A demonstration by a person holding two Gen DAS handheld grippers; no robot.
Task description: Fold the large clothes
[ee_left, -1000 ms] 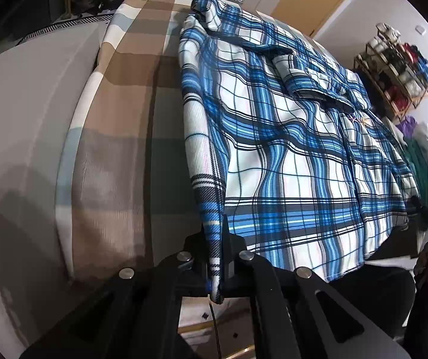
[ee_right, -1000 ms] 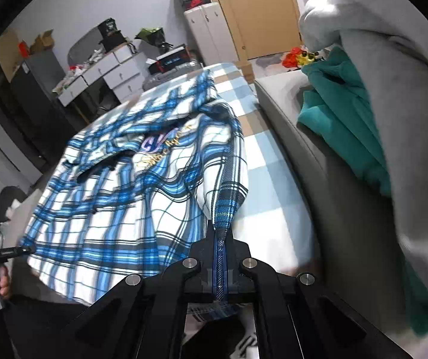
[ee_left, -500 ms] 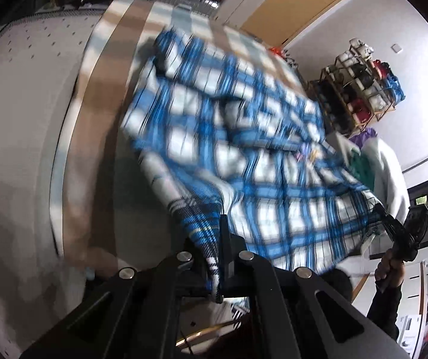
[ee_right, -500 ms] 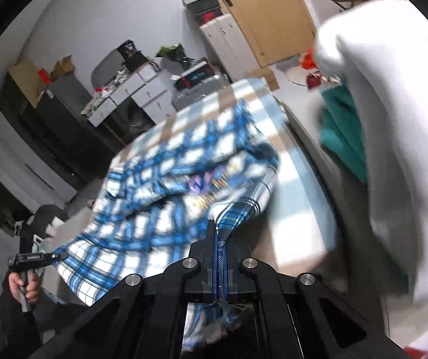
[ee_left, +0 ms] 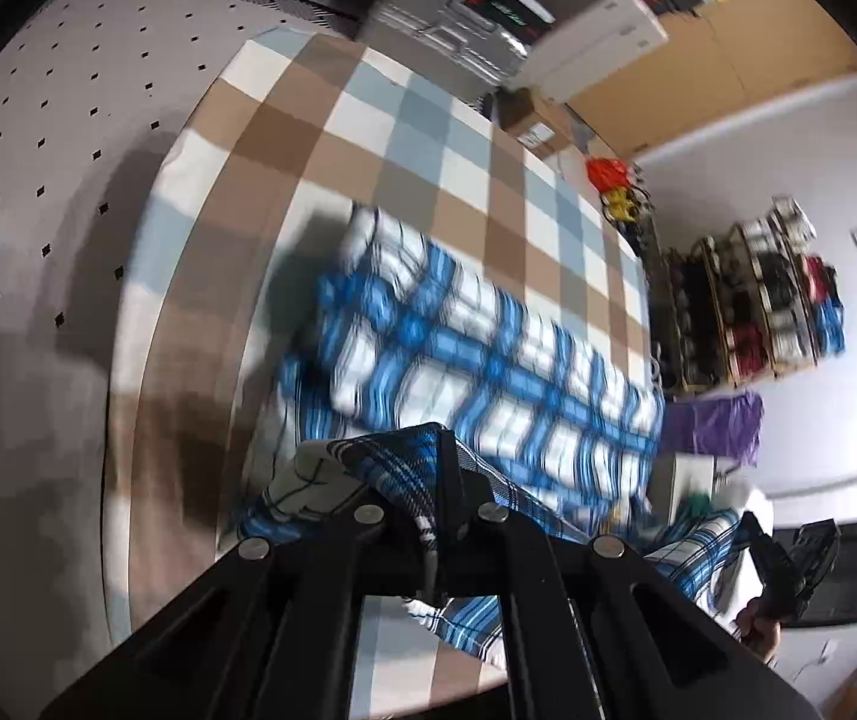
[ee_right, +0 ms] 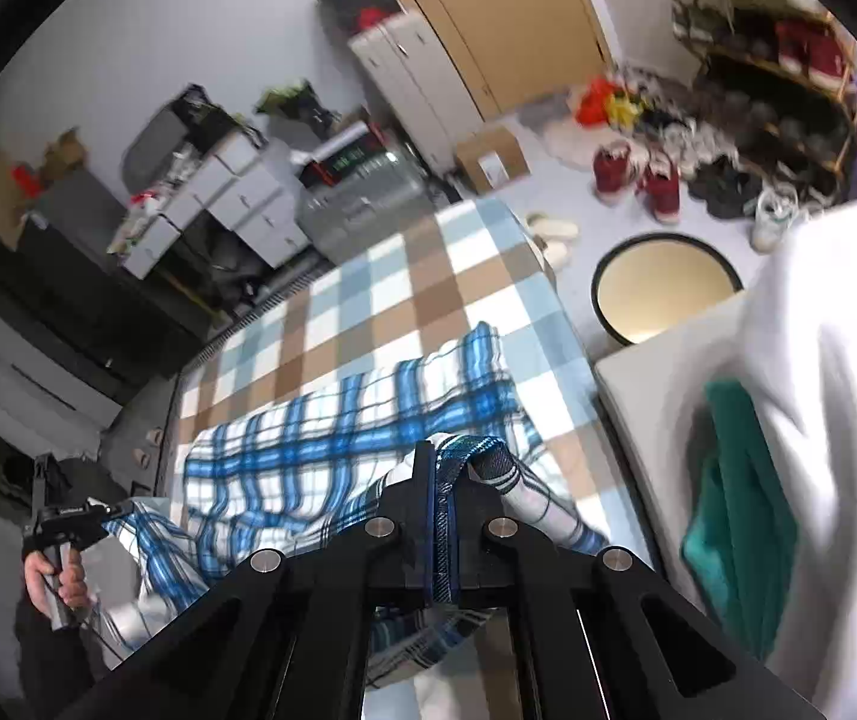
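A blue and white plaid shirt point(ee_left: 476, 360) lies blurred on a bed with a brown, blue and white check cover point(ee_left: 368, 138). My left gripper point(ee_left: 443, 456) is shut on a corner of the shirt's hem, which bunches over its fingers. In the right wrist view the same plaid shirt point(ee_right: 332, 444) spreads across the check cover point(ee_right: 392, 294), and my right gripper point(ee_right: 437, 468) is shut on another corner of the hem. Each view shows the other gripper held in a hand: right gripper point(ee_left: 788, 558), left gripper point(ee_right: 68, 516). The lifted hem hangs between the two grippers above the rest of the shirt.
A white garment point(ee_right: 836, 396) and a teal one point(ee_right: 740, 510) are piled on a pale cushion beside the bed. A round basin point(ee_right: 662, 288), shoes point(ee_right: 662, 186) and a shoe rack point(ee_right: 776, 72) stand on the floor. Drawers and boxes point(ee_right: 236, 192) line the far wall.
Both grippers have risen and swung forward over the bed, carrying the shirt's hem over the rest of the shirt. The shirt now lies doubled and much shorter on the cover.
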